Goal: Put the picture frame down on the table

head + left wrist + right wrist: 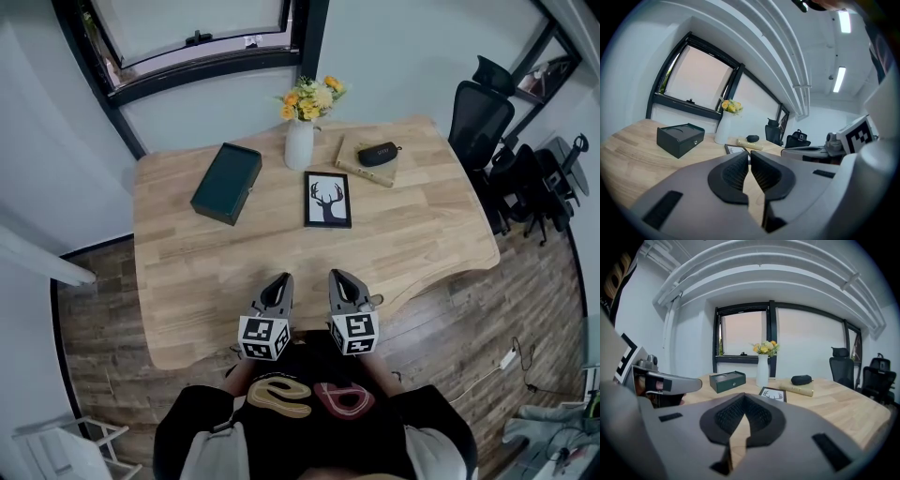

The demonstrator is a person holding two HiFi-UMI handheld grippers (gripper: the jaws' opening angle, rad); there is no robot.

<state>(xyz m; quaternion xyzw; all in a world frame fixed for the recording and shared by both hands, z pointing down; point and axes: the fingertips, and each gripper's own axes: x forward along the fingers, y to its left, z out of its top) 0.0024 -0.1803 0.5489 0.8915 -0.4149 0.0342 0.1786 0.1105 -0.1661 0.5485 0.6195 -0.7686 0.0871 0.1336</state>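
Head view: the person is standing at the near edge of the wooden table (206,272), with the left gripper (278,289) and right gripper (339,281) side by side, low over that edge, both empty. The picture frame (328,199) with the deer print is lying flat mid-table, well apart from both grippers, between a dark green box (226,183) and a black pouch (377,154), just in front of a white vase (298,142) of flowers. Left gripper view: jaws are closed together at the tips, nothing between them; the frame's edge (734,148) is peeking out past them. Right gripper view: jaws are pinched closed, gripping nothing; the frame (774,393) is lying face up ahead. Judging by this, the task looks done: frame down, released, nothing left but pulling away.
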